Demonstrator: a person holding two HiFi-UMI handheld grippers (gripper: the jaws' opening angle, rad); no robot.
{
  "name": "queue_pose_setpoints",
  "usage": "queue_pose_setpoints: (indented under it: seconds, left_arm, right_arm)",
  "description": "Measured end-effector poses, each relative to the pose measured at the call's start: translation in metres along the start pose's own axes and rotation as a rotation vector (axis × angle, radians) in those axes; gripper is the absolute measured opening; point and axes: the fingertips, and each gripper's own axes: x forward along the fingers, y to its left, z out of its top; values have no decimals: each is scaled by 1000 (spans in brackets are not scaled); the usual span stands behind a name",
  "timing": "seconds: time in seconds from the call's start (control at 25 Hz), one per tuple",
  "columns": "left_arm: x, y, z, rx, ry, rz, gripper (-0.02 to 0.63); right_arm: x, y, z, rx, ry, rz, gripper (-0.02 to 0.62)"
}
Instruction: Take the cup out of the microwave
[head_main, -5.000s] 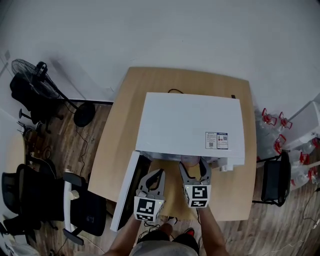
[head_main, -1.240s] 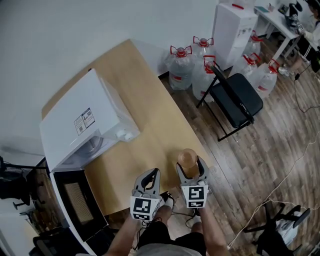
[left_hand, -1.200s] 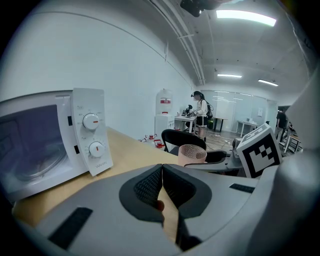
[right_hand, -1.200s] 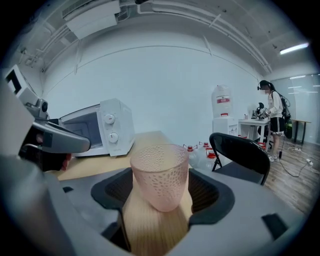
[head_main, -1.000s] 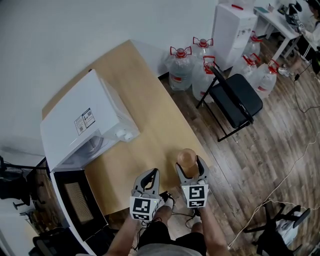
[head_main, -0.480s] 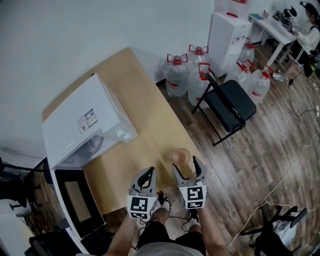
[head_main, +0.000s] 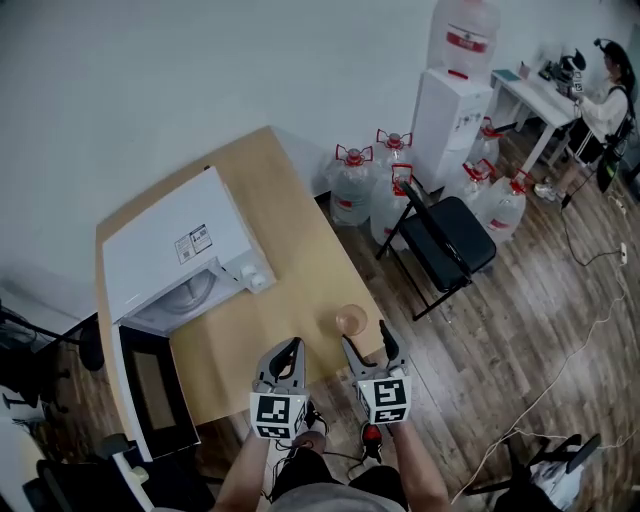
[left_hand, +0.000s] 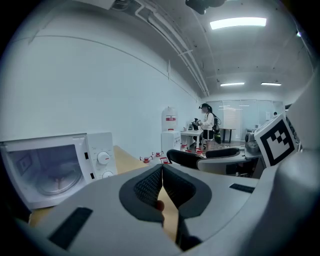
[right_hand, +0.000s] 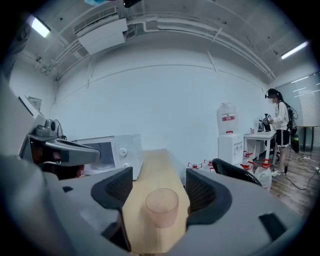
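Note:
The clear pinkish cup (head_main: 351, 320) (right_hand: 162, 205) stands upright on the wooden table (head_main: 300, 245) near its right front edge. My right gripper (head_main: 364, 334) (right_hand: 160, 188) is open just behind the cup. Its fingers stand apart on either side and touch nothing. My left gripper (head_main: 284, 347) (left_hand: 162, 170) is shut and empty, hanging over the table's front to the left of the cup. The white microwave (head_main: 172, 258) (left_hand: 50, 167) (right_hand: 112, 150) sits at the table's left. Its door (head_main: 148, 385) hangs wide open and the glass turntable shows.
A black folding chair (head_main: 447, 245) stands close to the table's right edge. Behind it are several water jugs (head_main: 352, 190) and a white water dispenser (head_main: 450, 95). A person (head_main: 603, 95) stands at a desk far right. Cables lie on the wood floor.
My right gripper carried the cup from the microwave's mouth to the table's right front. It has since opened and drawn back, leaving the cup standing. The head view has swung.

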Motion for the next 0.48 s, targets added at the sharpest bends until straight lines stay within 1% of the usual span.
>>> queue_pose_setpoints:
  seconds: [0.04, 0.12, 0.24, 0.32, 0.48]
  left_arm:
    - [-5, -2, 5, 0, -11, 9, 23]
    - [-14, -4, 13, -1, -31, 29, 23]
    - [-28, -6, 24, 2, -53, 65, 23]
    - [-38, -5, 31, 1, -66, 90, 23]
    - [-61, -3, 45, 1, -98, 151, 23]
  right_arm:
    - [-5, 0, 6, -4, -7, 6, 333]
    - [-12, 3, 16, -12, -21, 23, 291]
    - [-22, 9, 31, -35, -46, 50, 259]
    - [-27, 14, 42, -50, -64, 64, 222]
    - [-39, 33, 62, -67, -109, 120, 192]
